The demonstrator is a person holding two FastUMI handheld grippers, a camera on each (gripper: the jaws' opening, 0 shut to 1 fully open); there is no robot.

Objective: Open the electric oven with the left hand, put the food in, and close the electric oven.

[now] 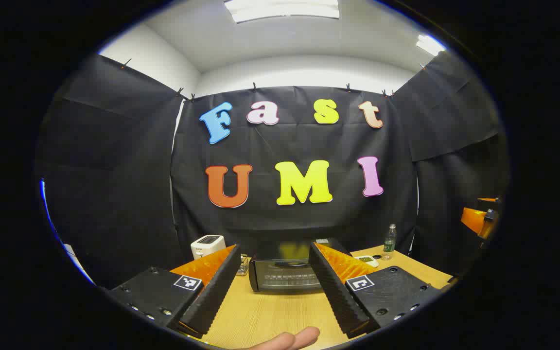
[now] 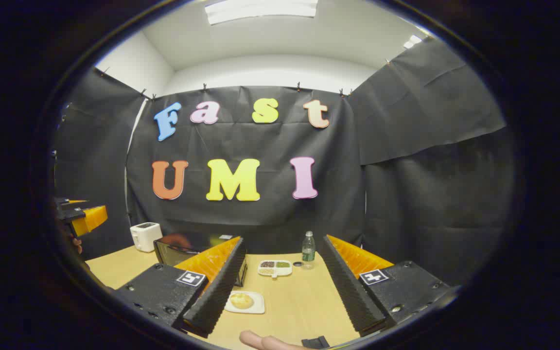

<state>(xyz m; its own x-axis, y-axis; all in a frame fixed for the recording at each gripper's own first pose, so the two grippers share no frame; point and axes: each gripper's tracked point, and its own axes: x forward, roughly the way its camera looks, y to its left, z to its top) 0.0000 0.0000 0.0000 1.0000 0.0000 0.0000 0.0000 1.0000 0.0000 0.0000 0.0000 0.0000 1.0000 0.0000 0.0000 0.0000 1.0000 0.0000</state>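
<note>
The black electric oven (image 1: 285, 272) stands on the wooden table (image 1: 270, 311) with its door closed, straight ahead between the fingers of my left gripper (image 1: 274, 260), which is open and held some way short of it. In the right gripper view the oven (image 2: 183, 250) is at the left, partly behind a finger. A bun on a white square plate (image 2: 245, 302) lies on the table just ahead of my right gripper (image 2: 282, 255), which is open and empty. The left gripper (image 2: 83, 216) also appears at the far left edge of that view.
A white toaster (image 1: 207, 245) stands left of the oven. A divided white dish (image 2: 274, 268) and a clear bottle (image 2: 308, 249) with its cap beside it sit toward the back right of the table. Fingertips of a hand (image 1: 289, 339) show at the bottom edge.
</note>
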